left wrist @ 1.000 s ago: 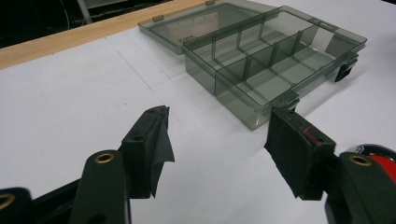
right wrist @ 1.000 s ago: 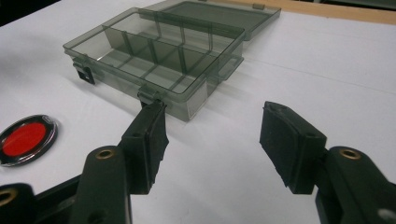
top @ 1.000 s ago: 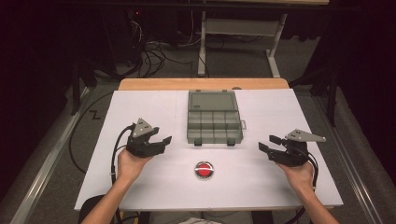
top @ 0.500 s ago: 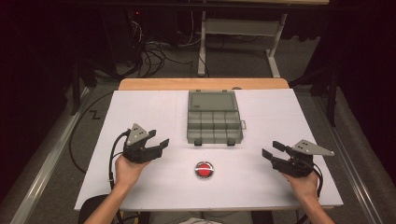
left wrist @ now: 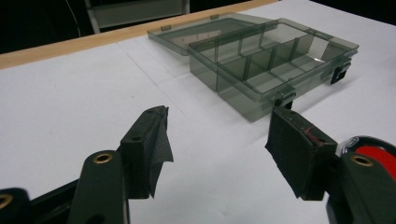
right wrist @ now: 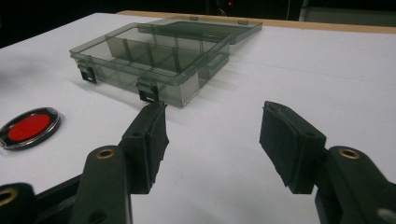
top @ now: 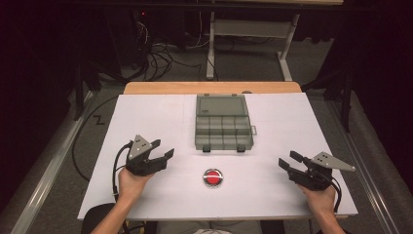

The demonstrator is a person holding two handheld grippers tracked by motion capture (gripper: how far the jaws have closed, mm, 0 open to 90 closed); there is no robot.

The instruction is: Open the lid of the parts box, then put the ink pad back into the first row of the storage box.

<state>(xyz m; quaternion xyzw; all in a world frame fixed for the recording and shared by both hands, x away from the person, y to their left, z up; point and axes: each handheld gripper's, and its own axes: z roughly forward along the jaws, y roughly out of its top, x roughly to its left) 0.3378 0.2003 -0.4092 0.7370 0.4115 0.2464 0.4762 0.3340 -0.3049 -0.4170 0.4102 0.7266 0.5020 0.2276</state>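
Observation:
A smoky clear compartment box (top: 223,127) lies open at the middle of the white table (top: 146,117), its lid folded flat toward the far side; its compartments look empty (left wrist: 271,65) (right wrist: 154,51). A round red disc with a dark rim (top: 213,177) lies in front of the box, also seen as the disc (right wrist: 28,127) and the disc (left wrist: 373,149). My left gripper (top: 162,154) rests open at the left, near the table's front. My right gripper (top: 289,161) rests open at the right front. Nothing is between either pair of jaws (left wrist: 217,140) (right wrist: 212,135).
A wooden strip (top: 209,87) borders the table's far edge. Beyond it stand a metal frame (top: 248,34) and cables (top: 160,53) on the floor. White surface lies around both grippers.
Both hands have drawn back toward the table's front edge, the right one also moving outward to the right. Both grippers stay open.

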